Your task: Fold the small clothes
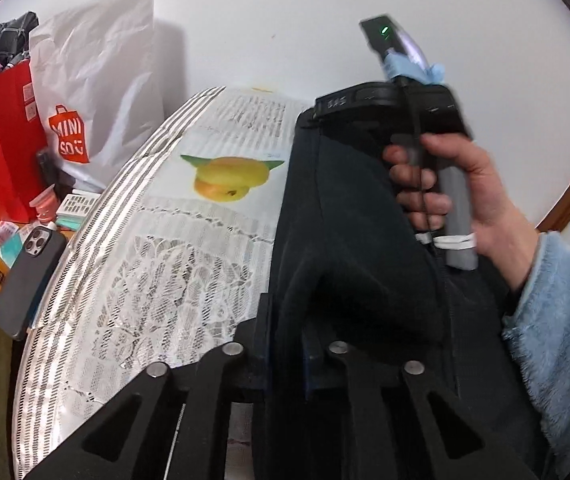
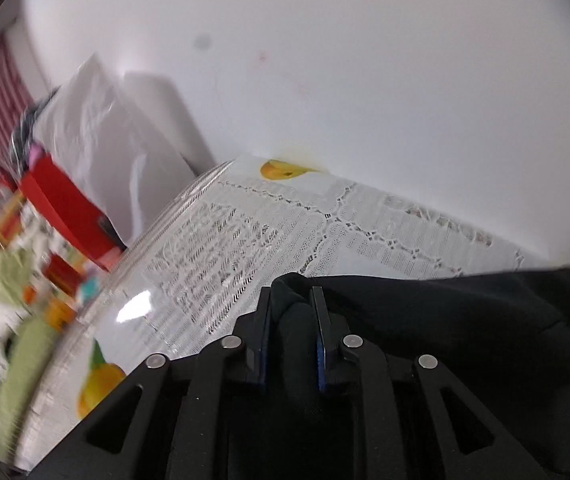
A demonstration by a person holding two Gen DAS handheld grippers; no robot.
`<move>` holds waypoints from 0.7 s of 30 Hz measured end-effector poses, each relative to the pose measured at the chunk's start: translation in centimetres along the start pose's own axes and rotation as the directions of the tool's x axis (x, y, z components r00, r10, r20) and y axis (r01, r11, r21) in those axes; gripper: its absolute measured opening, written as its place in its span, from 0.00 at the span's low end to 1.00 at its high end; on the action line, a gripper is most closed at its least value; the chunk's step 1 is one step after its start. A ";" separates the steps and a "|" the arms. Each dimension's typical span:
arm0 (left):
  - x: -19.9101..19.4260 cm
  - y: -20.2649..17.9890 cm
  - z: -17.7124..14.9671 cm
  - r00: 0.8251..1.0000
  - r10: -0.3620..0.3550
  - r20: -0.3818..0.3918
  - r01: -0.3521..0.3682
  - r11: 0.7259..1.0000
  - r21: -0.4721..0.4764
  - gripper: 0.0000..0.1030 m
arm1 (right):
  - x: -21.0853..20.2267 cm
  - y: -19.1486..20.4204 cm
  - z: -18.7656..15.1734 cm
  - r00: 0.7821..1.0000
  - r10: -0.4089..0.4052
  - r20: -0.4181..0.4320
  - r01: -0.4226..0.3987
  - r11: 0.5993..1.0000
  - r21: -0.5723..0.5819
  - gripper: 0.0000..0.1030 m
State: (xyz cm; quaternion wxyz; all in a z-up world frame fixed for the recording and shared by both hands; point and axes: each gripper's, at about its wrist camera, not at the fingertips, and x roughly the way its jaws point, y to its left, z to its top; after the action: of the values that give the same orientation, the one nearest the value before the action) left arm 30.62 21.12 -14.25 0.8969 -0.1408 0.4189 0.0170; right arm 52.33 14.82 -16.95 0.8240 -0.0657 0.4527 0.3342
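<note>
We're gripping with both tools. The left gripper [image 1: 285, 344] is pinching a fold of the dark garment [image 1: 349, 240], jaws nearly closed w/ cloth bunched between the pads. The right gripper [image 2: 292, 320] is doing the same: its blue-edged fingers [image 2: 319, 344] are squeezing a hump of that garment [image 2: 445, 320], which is spreading off to the right of the jaws.

In the left wrist view the garment is hanging as a tall dark band across the right part of the table, and the right hand [image 1: 453, 184], in a fuzzy light-blue sleeve [image 1: 557, 340], is holding its tool's handle right against the cloth, so it's crowding that side.

The table is wearing a white lace tablecloth [image 1: 189, 264] w/ a printed yellow fruit [image 1: 225, 178] under a clear cover. We're seeing bare cloth from the garment over to the table's left edge, plenty of open room there. Far edge is butting the white wall [image 1: 285, 20].

Beyond the left edge, things are piling up: a dark phone [image 1: 29, 280] lying just beside the edge, a red bag [image 1: 1, 148], a white Miniso bag [image 1: 93, 92] leaning on the wall, small boxes btw them. Right wrist view is blurring that clutter; can't tell details.
</note>
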 end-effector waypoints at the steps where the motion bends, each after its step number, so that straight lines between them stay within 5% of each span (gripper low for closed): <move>1: -0.1 0.0 -0.1 1.000 0.003 -0.002 -0.003 1.000 0.004 0.15 | -0.7 0.1 0.0 1.000 -0.006 0.003 0.006 1.000 -0.018 0.33; 3: -0.4 -0.1 -0.2 1.000 0.007 -0.002 -0.007 1.000 0.014 0.19 | -2.9 -0.2 -0.3 0.999 -0.041 0.024 0.042 0.999 -0.027 0.44; 9: -1.8 0.1 0.1 0.999 0.002 0.048 -0.003 0.999 0.034 0.28 | -11.4 -3.9 -5.1 0.970 -0.221 0.102 0.228 0.971 -0.071 0.53; 11: -2.0 -0.3 0.3 0.998 -0.004 0.064 0.000 0.999 0.052 0.44 | -14.6 -7.0 -8.0 0.943 -0.321 0.084 0.325 0.945 -0.040 0.53; 17: -0.8 -2.1 1.9 0.999 -0.017 0.034 0.015 0.997 0.073 0.45 | -21.4 -16.7 -16.8 0.828 -0.559 -0.049 0.561 0.825 0.066 0.53; 19: 0.0 -2.4 2.3 0.998 0.053 0.035 -0.055 0.996 0.075 0.45 | -23.1 -19.2 -19.1 0.788 -0.610 -0.076 0.615 0.781 0.112 0.53; 21: 1.2 -2.2 2.4 0.994 0.113 -0.009 -0.113 0.991 0.069 0.46 | -24.4 -21.6 -21.4 0.782 -0.612 -0.118 0.623 0.763 0.172 0.53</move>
State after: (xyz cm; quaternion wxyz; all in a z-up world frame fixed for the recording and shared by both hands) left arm 33.47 19.50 -13.15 0.8962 -0.0862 0.4321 0.0526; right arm 41.56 -22.53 -14.33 0.8776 -0.1365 0.4596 -0.0052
